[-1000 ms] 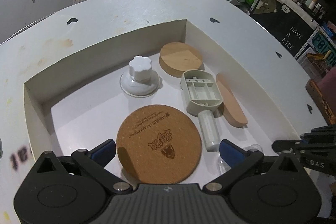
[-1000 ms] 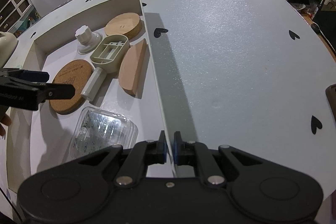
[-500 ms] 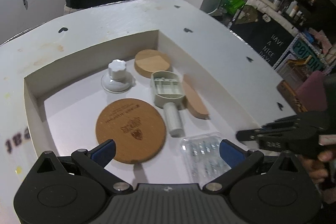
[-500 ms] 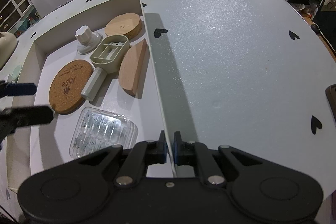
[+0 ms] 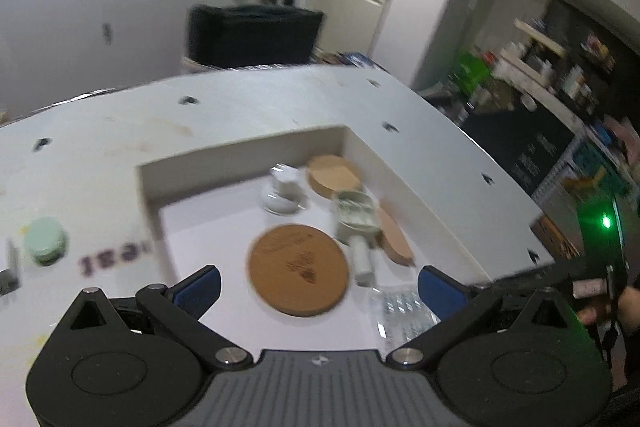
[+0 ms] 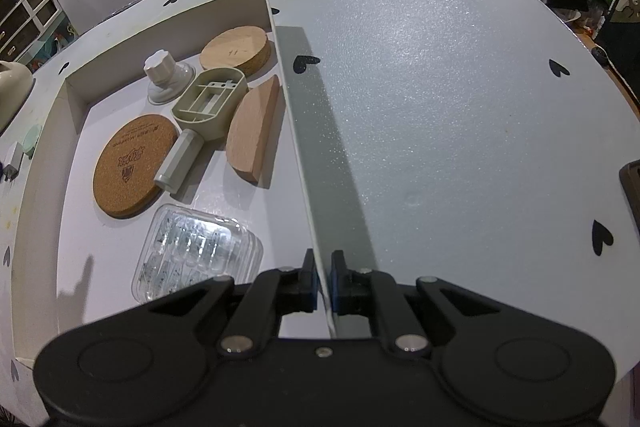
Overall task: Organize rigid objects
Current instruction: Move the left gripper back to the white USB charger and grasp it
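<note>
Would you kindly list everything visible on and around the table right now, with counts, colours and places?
Box: 1, white, on table, open top.
Cork coaster: 1, brown, box floor, left.
Wooden disc: 1, pale, box far corner.
Wooden half-round: 1, tan, leaning by right wall.
Suction knob: 1, white, near far wall.
Handled plastic piece: 1, grey-beige, box centre.
Clear case: 1, transparent, box near end.
Green lid: 1, mint, table left of box.
Table: 1, white, black hearts.
Left gripper: open, empty.
Right gripper: shut on box wall.

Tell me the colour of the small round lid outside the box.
Pale mint green lid, clearest in the left wrist view.
</note>
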